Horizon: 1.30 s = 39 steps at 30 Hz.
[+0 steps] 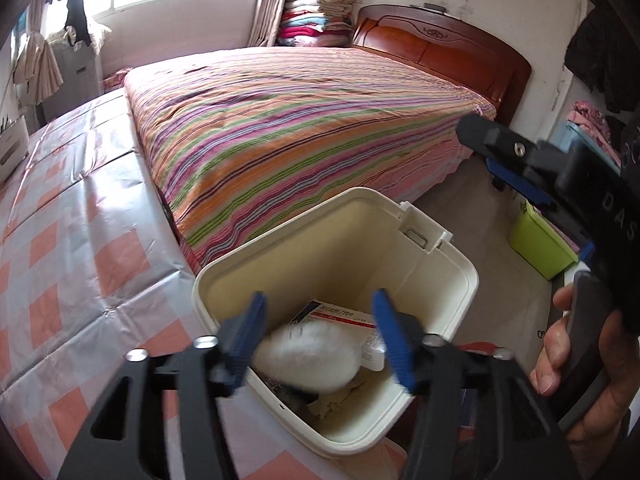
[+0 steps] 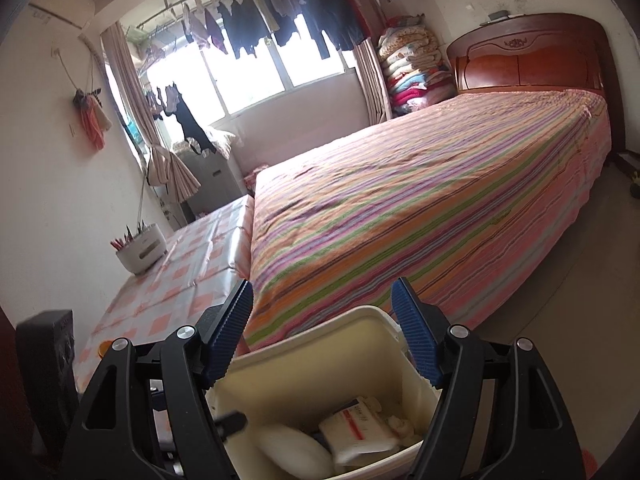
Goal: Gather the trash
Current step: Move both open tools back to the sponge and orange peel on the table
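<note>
As a white wad [image 1: 306, 356] lies blurred in the cream bin [image 1: 456, 276], left gripper [image 1: 320, 340] and right gripper [image 2: 324, 332] stand released, empty, near the bed [image 1: 304, 128].

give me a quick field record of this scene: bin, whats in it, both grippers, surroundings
bin: cream plastic square trash bin, lid off, standing on the checked tablecloth
contents: blurred white oval object, white and red printed box, crumpled scraps beneath
left gripper: open above the bin, white object between the fingers but not pinched
right gripper: open, nothing held, over the bin's rim
surroundings: bed with striped cover, green tub on the floor
</note>
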Motion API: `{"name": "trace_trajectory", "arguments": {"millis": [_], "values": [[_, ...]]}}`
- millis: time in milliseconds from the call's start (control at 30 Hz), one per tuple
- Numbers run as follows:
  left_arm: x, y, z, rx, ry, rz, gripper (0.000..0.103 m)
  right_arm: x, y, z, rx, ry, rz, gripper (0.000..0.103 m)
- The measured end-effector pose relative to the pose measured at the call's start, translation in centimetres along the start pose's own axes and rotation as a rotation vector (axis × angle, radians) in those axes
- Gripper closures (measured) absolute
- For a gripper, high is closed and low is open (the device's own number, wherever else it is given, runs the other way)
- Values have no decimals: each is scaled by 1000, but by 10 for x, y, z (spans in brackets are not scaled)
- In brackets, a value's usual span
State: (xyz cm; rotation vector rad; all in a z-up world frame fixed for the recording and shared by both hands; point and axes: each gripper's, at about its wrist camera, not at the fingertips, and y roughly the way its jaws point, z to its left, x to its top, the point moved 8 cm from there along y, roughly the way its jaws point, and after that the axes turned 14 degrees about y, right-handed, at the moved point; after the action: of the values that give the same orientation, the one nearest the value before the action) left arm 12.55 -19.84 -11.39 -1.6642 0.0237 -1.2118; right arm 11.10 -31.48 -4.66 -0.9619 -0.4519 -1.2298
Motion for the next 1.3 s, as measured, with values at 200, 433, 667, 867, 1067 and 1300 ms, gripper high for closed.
{"name": "trace_trajectory", "arguments": {"millis": [200,433,667,867,1067,1300], "values": [[1,-22,10,35,-18,-71,31,7,-5,29,57,19,-42,19],[-19,-58,70,178,-127,-114,31,-29,29,88,114,-29,18,15],[-59,-102,153,321,-302,-109,30,-80,57,162,181,-107,107,13],[-107,-145,220,437,-446,-101,30,-137,77,229,245,-210,207,13],[-159,-186,265,520,-556,-80,30,-180,87,268,283,-286,290,13],[-214,-223,295,588,-637,-44,30,-224,98,307,316,-357,373,13]]}}
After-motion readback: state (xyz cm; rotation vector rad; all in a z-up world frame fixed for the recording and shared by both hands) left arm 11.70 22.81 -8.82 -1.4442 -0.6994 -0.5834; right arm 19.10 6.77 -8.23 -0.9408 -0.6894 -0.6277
